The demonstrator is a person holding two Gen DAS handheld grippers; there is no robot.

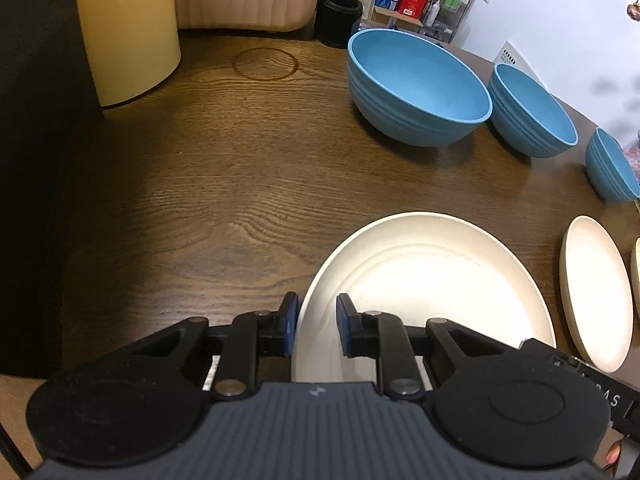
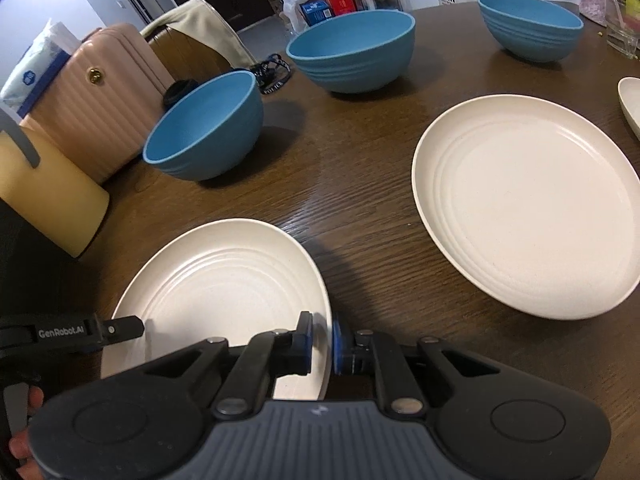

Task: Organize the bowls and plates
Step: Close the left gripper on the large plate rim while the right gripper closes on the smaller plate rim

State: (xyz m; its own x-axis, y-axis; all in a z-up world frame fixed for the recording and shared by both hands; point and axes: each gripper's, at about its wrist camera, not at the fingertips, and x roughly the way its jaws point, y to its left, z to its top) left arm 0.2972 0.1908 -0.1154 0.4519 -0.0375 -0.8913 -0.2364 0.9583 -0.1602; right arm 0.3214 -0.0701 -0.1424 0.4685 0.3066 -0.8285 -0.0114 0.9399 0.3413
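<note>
Both grippers clamp one plate (image 2: pixel 224 280): right gripper (image 2: pixel 321 342) on its right rim, left gripper (image 1: pixel 317 326) on its left. Only the right view shows the second plate (image 2: pixel 524 204) fully.

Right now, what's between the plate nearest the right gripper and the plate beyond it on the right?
Nothing: just bare wooden table between the near plate and the far plate. The right wrist view shows it clearly.

Three bowls (image 2: pixel 208 128) are plain blue, ribbed outside; the plates (image 2: pixel 524 204) are cream with concentric ridges. The table (image 1: pixel 224 208) is dark brown woodgrain (one pale ring stain (image 1: pixel 265 63)). Gripper pads (image 1: pixel 291 322) are blue.
</note>
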